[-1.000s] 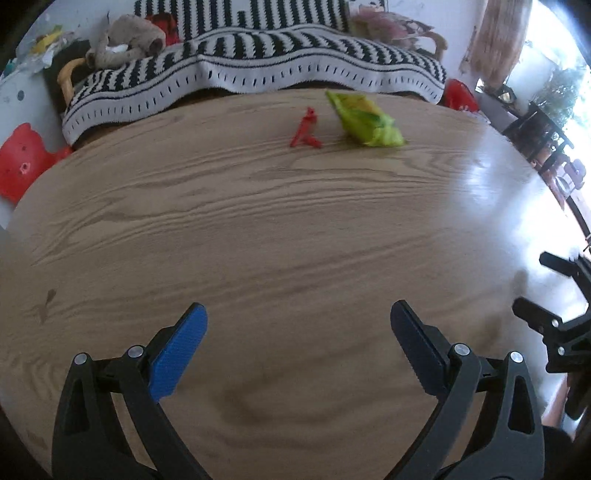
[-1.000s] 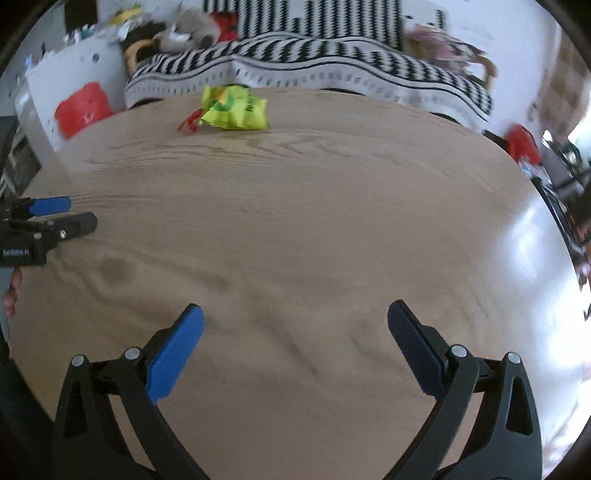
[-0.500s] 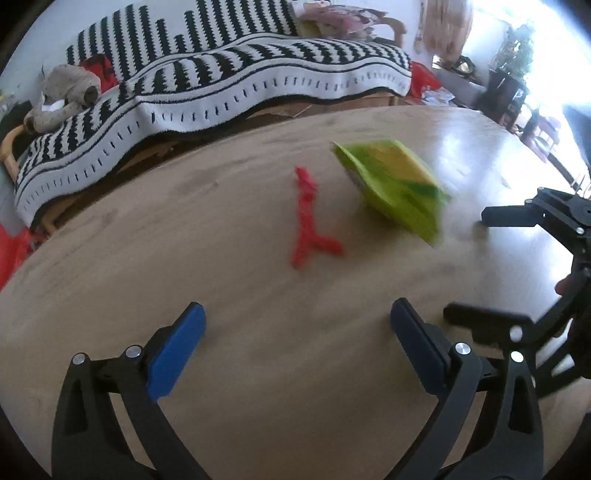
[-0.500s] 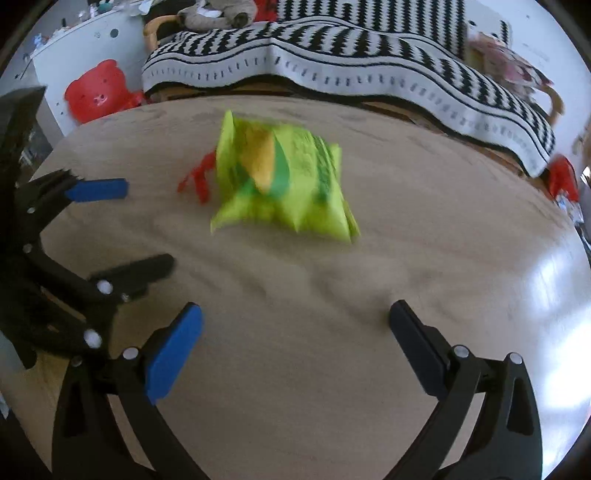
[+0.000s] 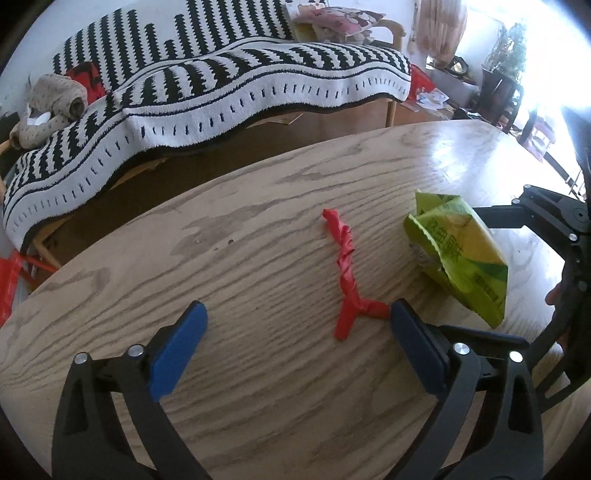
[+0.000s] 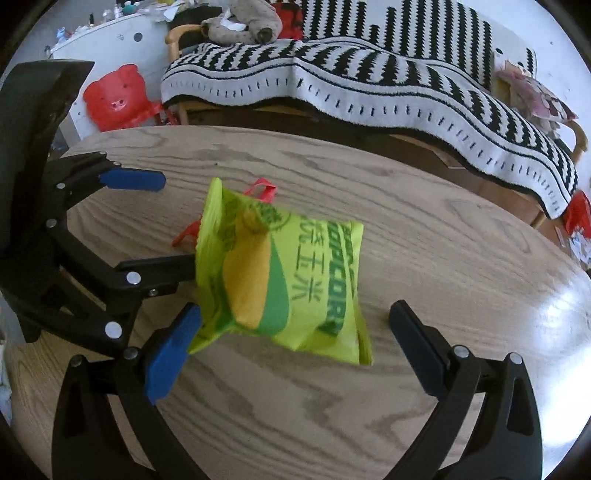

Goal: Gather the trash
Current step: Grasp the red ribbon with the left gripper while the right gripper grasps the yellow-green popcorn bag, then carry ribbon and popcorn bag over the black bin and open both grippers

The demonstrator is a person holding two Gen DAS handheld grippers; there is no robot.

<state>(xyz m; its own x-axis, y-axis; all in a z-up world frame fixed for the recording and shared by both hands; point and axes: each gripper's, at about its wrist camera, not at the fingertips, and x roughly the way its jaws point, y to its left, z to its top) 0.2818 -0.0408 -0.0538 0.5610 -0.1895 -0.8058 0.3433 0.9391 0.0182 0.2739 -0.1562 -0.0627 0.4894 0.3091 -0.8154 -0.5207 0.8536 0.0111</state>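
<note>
This is a home, most likely a living room. Beyond the gripper (image 5: 297,334), past the far edge of a round wooden table (image 5: 258,258), stands a wooden-framed sofa draped in a black-and-white striped blanket (image 5: 207,85). A plush toy (image 5: 48,99) lies on the sofa far ahead to the left, and a pink printed cushion (image 5: 340,18) sits far ahead to the right. Off to the right, bright daylight falls by a curtain (image 5: 439,29) and a potted plant (image 5: 506,40). In the right wrist view, a red pig-faced child's stool (image 6: 114,98) stands ahead to the left beside a white cabinet (image 6: 110,40) cluttered on top.
</note>
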